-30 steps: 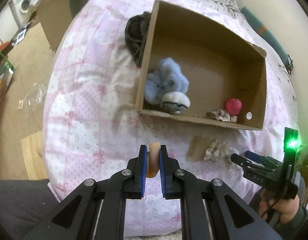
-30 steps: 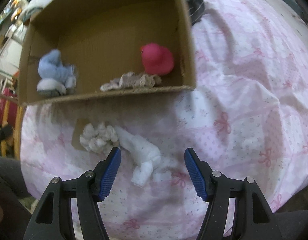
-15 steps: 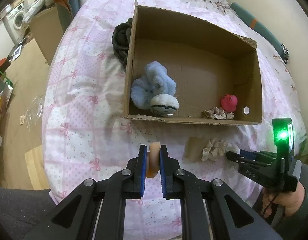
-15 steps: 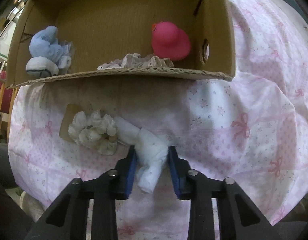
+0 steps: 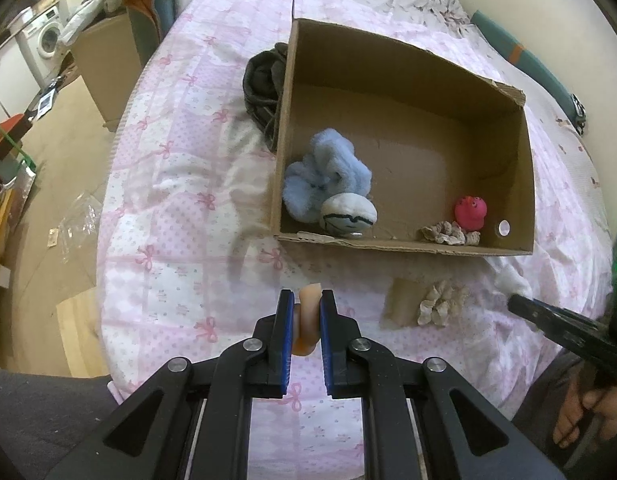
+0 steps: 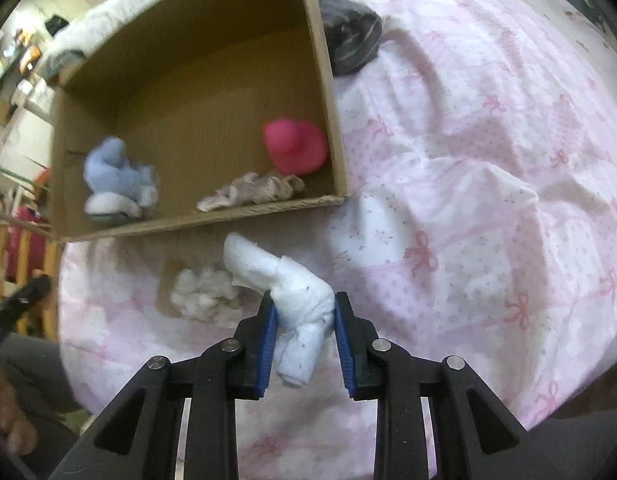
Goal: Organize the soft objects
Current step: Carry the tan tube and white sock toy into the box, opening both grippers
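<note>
The right gripper (image 6: 302, 314) has just closed on the white cloth roll (image 6: 284, 280) and lifted it — keep the pinch firm, clear the cardboard box (image 6: 324, 80) rim — while the left gripper (image 5: 307, 312) pinches a peach squishy piece (image 5: 308, 300).

Black left gripper (image 5: 306, 316), right gripper (image 6: 303, 320): blue-padded fingers (image 5: 286, 340), silver screws; green light.

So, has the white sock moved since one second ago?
Yes. The white sock, then flat beside the scrunchie, is now clamped in the right gripper and lifted toward the box.

Duck (image 5: 471, 213) in box (image 5: 404, 245) (right corner)
</note>
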Tool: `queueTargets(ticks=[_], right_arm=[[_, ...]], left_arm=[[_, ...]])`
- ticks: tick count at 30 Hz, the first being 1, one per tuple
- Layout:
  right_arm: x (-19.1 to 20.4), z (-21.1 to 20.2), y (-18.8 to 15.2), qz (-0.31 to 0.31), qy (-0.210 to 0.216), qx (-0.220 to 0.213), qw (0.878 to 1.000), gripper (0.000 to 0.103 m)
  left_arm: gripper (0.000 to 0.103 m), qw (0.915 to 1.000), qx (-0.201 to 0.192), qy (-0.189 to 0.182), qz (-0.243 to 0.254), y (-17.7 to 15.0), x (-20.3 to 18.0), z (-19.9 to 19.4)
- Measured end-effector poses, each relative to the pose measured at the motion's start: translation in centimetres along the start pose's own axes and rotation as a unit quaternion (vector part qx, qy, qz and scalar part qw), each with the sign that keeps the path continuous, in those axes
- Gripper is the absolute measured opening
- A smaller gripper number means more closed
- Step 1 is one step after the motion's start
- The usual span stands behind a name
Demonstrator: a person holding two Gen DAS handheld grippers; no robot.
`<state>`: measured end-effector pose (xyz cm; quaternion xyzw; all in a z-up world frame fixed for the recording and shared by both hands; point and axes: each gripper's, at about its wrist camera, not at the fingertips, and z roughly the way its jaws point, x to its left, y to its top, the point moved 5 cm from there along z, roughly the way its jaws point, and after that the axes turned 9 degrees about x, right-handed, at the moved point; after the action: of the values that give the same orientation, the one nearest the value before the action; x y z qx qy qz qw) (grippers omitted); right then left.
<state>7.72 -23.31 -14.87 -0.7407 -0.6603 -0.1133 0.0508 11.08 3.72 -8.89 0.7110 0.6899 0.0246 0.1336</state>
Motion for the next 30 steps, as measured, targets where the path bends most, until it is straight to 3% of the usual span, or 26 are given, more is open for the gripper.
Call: queueTargets(ticks=[6,11,17,21,30], right_arm=[[1.7,-3.0,-1.7,-0.015,0.047,-0.013,0.999,0.029],[3.3,-5.8,-2.7,-0.034,0.111,-0.031,0.993,0.029],[4.7,-10.2,-2.5,-0.064,0.172,-0.113,0.976,0.029],[4.3,-11.2,-2.0,-0.065,0.188,-0.143,0.97,0.029],[4.2,-10.9,-1.2,-0.063,0.171,-0.149,0.972,0.029]], left_arm=[[0.011,0.9999,-0.009,0.005,-0.001,-0.1,0.0,-0.4],[0.011,0.9994,-0.033,0.008,-0.01,0.4,0.2,-1.3],[0.011,0.9993,-0.033,0.011,-0.009,0.5,0.3,-1.3],[0.011,0.9993,-0.035,0.014,-0.004,0.5,0.1,-1.2],[0.011,0.9977,-0.066,-0.004,0.016,1.1,-1.3,-3.5]])
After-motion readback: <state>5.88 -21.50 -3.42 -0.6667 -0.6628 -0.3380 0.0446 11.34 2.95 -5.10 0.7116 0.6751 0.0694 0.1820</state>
